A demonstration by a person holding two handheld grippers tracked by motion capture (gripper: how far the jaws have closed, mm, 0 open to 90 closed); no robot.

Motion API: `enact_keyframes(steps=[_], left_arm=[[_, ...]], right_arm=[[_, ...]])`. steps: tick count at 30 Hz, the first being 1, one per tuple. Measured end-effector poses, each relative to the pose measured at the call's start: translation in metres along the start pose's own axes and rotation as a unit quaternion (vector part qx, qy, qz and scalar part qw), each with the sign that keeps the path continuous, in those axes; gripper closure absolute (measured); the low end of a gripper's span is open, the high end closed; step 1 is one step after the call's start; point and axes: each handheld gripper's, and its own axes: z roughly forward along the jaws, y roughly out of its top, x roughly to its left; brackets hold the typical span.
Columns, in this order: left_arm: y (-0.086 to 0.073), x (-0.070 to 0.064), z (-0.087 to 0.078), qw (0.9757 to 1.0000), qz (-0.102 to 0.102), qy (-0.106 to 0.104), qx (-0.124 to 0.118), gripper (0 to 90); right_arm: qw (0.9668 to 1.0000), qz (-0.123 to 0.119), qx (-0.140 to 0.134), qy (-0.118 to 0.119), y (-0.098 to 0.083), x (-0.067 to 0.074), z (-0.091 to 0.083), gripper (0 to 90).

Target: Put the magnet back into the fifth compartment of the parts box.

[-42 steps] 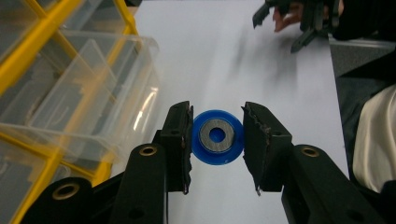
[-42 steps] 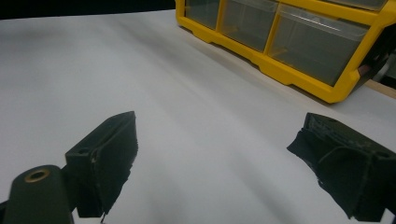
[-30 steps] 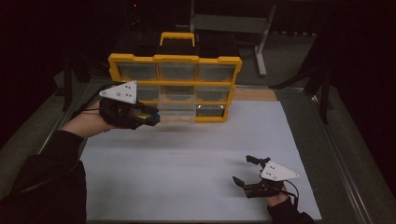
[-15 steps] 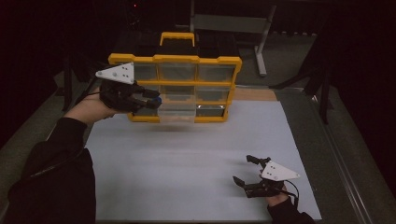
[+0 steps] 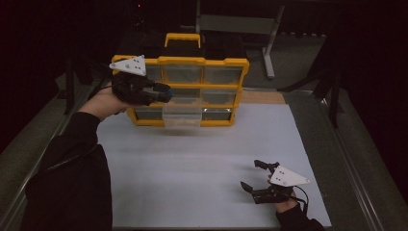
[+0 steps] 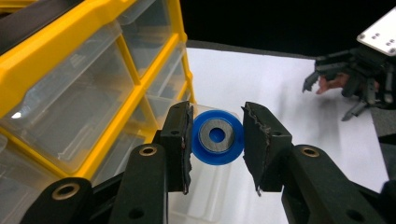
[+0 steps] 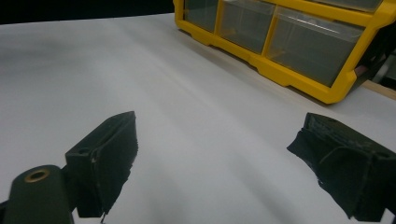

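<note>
above the pulled-out drawer (image 5: pixel 182 112), left gripper (image 5: pixel 163 93) moved rightward, blue disc (image 6: pixel 217 136) clamped

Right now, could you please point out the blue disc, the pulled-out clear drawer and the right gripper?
blue disc (image 6: pixel 217 136): left gripper view, metal centre ring.
clear drawer (image 5: pixel 182 113): high view, front wall.
right gripper (image 5: pixel 253 174): high view, between its fingertips.

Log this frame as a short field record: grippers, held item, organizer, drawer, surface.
left gripper: shut on blue disc, beside the organizer
held item: blue disc with metal ring centre
right gripper: open, nothing between jaws, low over the sheet
organizer: yellow frame, clear drawers, at far edge of sheet
drawer: clear, pulled out, middle column
surface: white sheet
</note>
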Motion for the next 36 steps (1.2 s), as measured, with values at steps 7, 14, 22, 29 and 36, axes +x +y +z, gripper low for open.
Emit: enact_keyframes(steps=[7, 14, 22, 29, 36], left_arm=[[0.001, 0.014, 0.009, 0.9997, -0.020, 0.009, -0.008, 62.1], [-0.002, 0.021, 0.024, 0.9997, -0.025, 0.007, -0.006, 62.1], [-0.009, 0.025, 0.031, 0.9994, -0.026, 0.009, 0.022, 62.1], [-0.014, 0.027, 0.038, 0.9984, -0.028, 0.009, 0.048, 62.1], [-0.017, 0.026, 0.050, 0.9957, -0.026, 0.005, 0.089, 62.0]], right_arm=[[1.0000, 0.000, 0.002, 0.002, 0.000, 0.001, 0.001, 11.9], [1.0000, 0.002, 0.002, 0.001, -0.001, 0.000, 0.000, 11.9], [1.0000, 0.004, 0.001, 0.001, -0.001, -0.001, -0.001, 11.9], [1.0000, 0.002, 0.003, 0.001, -0.002, -0.001, 0.000, 11.9], [1.0000, 0.004, 0.005, 0.000, -0.002, -0.002, 0.000, 11.9]])
